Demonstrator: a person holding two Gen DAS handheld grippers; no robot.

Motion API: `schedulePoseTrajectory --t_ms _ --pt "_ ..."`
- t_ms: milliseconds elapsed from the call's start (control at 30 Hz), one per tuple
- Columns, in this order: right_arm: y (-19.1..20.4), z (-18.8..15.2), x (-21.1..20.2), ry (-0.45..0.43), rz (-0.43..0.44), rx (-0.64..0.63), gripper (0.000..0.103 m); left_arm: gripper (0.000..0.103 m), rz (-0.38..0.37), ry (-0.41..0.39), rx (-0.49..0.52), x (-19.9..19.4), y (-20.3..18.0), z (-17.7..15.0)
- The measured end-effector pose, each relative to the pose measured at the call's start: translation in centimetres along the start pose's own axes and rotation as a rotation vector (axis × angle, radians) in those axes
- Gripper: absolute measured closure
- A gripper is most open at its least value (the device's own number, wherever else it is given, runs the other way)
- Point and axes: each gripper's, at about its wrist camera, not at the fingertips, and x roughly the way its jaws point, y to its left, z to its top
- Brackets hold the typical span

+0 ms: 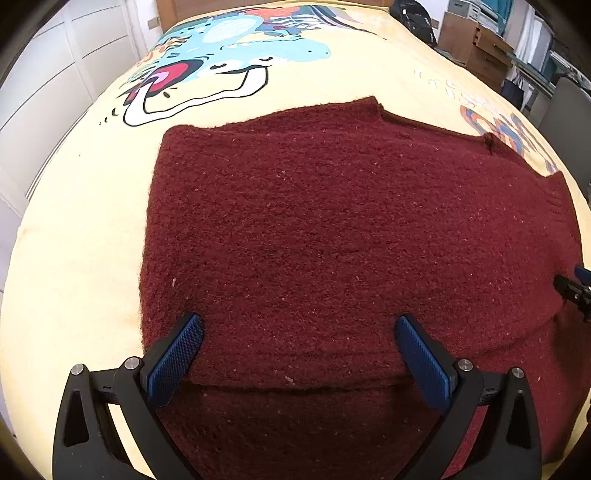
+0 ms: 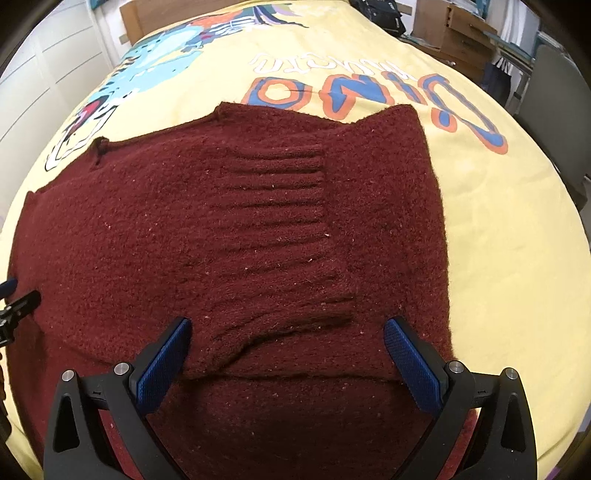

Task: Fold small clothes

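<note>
A dark red knitted sweater (image 1: 332,240) lies flat on a yellow bedspread (image 1: 81,258), with a folded layer on top whose near edge crosses just in front of both grippers. In the right wrist view the sweater (image 2: 147,240) shows a ribbed cuff or hem (image 2: 280,206) folded across its middle. My left gripper (image 1: 299,328) is open and empty, low over the sweater's near left part. My right gripper (image 2: 286,332) is open and empty, low over the near right part. Each gripper's tip shows at the other view's edge.
The bedspread has a cartoon dinosaur print (image 1: 236,44) and large lettering (image 2: 369,92). White cupboard doors (image 1: 48,85) stand to the left of the bed. A wooden headboard, a dark bag (image 1: 413,18) and cardboard boxes (image 1: 476,48) are at the far right.
</note>
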Motion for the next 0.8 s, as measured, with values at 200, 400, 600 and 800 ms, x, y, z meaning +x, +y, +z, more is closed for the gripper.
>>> schedulePoseTrajectory --t_ms 200,400,600,800 --pt "-0.1 -0.6 -4.1 -0.045 -0.008 0.010 0.000 0.001 -0.003 0.006 -0.055 -2.6 -0.6 -0.2" --pt "-1.1 -2.6 -11.3 -0.137 -0.028 -0.007 0.000 0.001 -0.023 -0.031 -0.073 -7.7 -0.1 -1.5" --pt "-2.6 -5.3 -17.2 -0.184 -0.016 0.000 0.000 0.001 -0.008 -0.063 -0.047 -12.4 0.0 -4.2" --pt "-3.8 -9.6 -19.2 -0.191 -0.009 0.036 0.000 0.001 -0.022 -0.046 -0.047 -14.4 -0.5 -8.5"
